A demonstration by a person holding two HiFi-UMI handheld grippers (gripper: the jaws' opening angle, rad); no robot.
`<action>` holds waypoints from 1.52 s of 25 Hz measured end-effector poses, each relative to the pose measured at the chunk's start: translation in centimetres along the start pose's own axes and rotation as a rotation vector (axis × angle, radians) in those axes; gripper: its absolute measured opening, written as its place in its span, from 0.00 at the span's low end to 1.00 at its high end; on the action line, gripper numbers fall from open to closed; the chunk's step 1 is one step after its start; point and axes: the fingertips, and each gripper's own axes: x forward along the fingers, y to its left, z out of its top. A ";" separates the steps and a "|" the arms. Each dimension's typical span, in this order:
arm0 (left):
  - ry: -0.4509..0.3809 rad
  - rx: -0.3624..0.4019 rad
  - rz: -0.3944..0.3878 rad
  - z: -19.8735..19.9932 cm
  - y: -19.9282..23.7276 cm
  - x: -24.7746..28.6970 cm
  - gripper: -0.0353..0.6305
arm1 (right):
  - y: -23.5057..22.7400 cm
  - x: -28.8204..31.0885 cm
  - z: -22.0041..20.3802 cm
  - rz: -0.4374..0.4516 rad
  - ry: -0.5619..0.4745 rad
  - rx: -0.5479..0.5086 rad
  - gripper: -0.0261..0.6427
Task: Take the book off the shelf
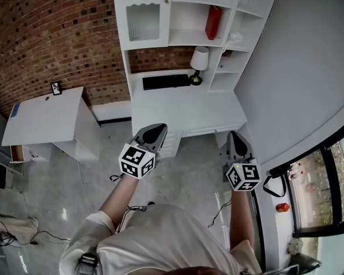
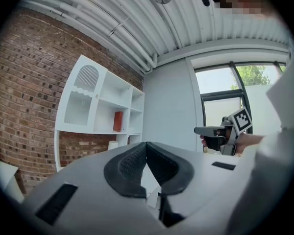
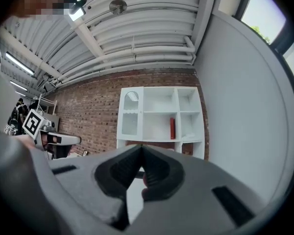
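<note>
**Red book on the shelf, both grippers shut and empty**

A person stands in front of a big white shelf [image 3: 159,112] on a brick wall [image 1: 46,33]. The person holds one gripper in each hand and points both at the shelf.

The red book [image 3: 172,128] is in the shelf. It is in the middle box of the lower row, at the right side of that box, close to the wall between the boxes. It stands on its end, so its long side runs up and down. Its thin edge faces the room. From the head view it may lean a little to the right, but I cannot tell for sure.

The left gripper [image 1: 155,132] has its jaws closed. The dark tips meet and nothing is between them. The right gripper [image 1: 236,139] has its jaws closed too, and they hold nothing. Both grippers are out over the floor in front of the desk [image 1: 218,113], well apart from the book.

Under the shelf, a white lamp [image 1: 199,59] stands on the desk, below the book. A flat black thing [image 1: 166,82] lies just to the left of the lamp. A smaller white desk [image 1: 46,119] stands off to the left by the brick wall
</note>
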 end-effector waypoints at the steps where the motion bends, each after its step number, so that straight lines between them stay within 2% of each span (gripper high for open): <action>1: 0.002 -0.003 0.001 -0.1 0.1 -0.1 0.04 | 0.1 0.0 -0.1 0.005 0.003 0.004 0.04; 6: 0.010 -0.016 0.002 -0.7 0.9 -0.6 0.04 | 0.8 0.3 -0.3 -0.004 0.016 0.009 0.05; 19: 0.025 -0.038 -0.011 -1.8 3.4 -1.5 0.04 | 2.5 1.6 -1.0 -0.037 0.033 0.010 0.18; 27: 0.041 -0.051 -0.030 -2.8 5.2 -2.7 0.04 | 3.8 2.0 -2.1 -0.087 0.058 0.017 0.26; 38: 0.051 -0.070 -0.042 -3.7 7.8 -3.9 0.04 | 5.6 2.2 -2.9 -0.142 0.070 0.003 0.26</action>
